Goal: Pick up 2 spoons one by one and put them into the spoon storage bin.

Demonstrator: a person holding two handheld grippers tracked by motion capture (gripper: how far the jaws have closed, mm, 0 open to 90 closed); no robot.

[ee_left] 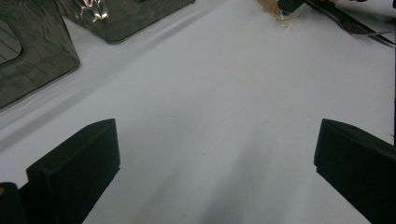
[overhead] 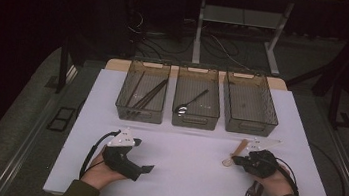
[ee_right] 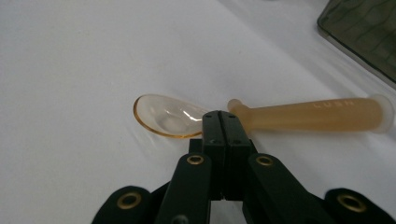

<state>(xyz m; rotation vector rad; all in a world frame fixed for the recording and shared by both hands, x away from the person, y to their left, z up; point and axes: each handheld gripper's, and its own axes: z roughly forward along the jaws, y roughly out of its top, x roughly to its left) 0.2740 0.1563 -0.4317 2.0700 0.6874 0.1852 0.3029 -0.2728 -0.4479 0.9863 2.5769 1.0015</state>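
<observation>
Right gripper view: amber spoon (ee_right: pixel 261 116) nipped at its neck between closed jaws.

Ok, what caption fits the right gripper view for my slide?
Shut right tool pinching the neck of an amber plastic spoon lying on the white table.

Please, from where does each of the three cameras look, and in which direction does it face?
High view: above the person's side, looking forward and down on the table; both hands show.
Left gripper view: rides the left gripper, along its open jaws across the table.
Right gripper view: rides the right gripper, shut at the amber spoon.
Shared: the spoon shows in the high view and the right gripper view.
</observation>
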